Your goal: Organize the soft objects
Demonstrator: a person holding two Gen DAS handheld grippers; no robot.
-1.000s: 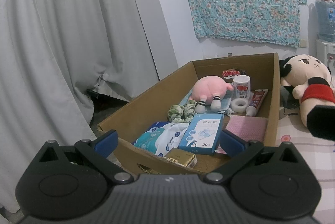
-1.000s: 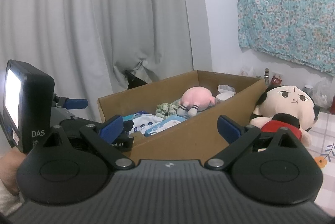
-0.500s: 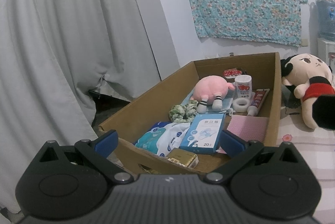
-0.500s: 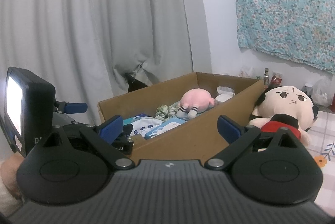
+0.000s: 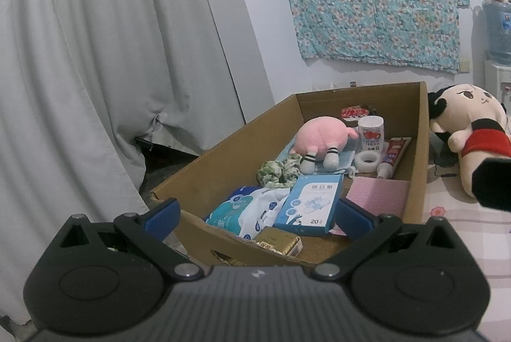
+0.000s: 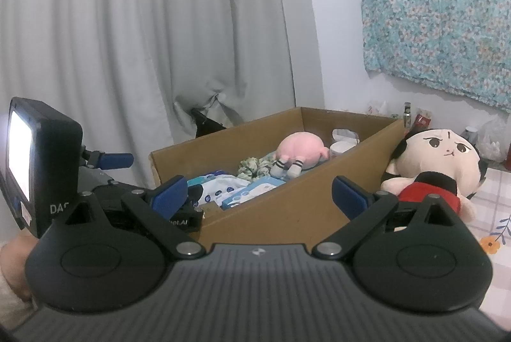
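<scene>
Barely shifted since a moment ago, left gripper (image 5: 257,214) and right gripper (image 6: 259,193) hover spread wide, empty, before the cardboard box (image 5: 242,147).

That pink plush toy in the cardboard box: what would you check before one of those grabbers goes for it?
1. Left gripper open with nothing held: ok.
2. Right gripper open with nothing held: ok.
3. Pink plush toy with striped socks in plain sight, nothing lying on it: ok.
4. Open-topped brown cardboard box, reachable from above: ok.
5. Green patterned scrunchie apart from the toy: not ok, it lies against the toy's feet.
6. White cup with red print apart from the toy: cannot tell, it stands right beside it.
</scene>
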